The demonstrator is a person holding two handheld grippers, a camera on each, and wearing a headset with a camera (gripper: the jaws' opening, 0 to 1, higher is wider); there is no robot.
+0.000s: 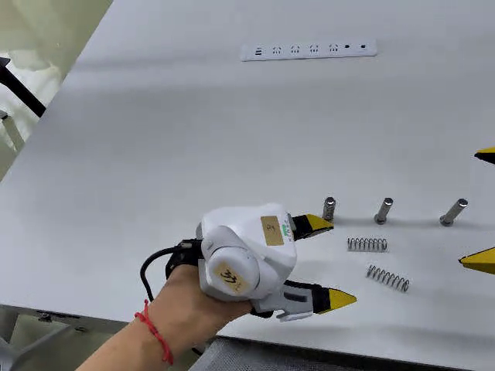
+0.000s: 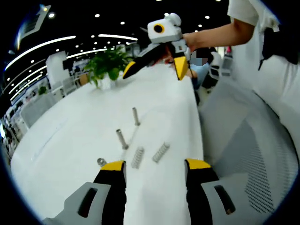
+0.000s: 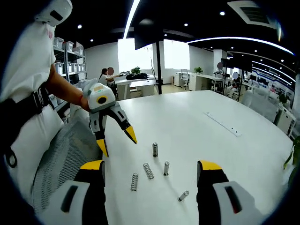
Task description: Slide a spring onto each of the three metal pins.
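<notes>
Left gripper (image 1: 340, 260) and right gripper (image 1: 479, 207) are both spread open, holding nothing.
Two loose springs (image 1: 366, 244) lie on the white surface (image 1: 193, 139) just in front of the left gripper; three metal pins (image 1: 384, 210) stand just past them, and the nearest pin (image 1: 329, 209) seems to wear a spring.

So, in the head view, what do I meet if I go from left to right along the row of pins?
pin with a spring on it → middle pin, bare → right pin, bare → right gripper, yellow tips at the picture's edge. The loose springs overlap the middle pin sideways, so they are left out.
</notes>
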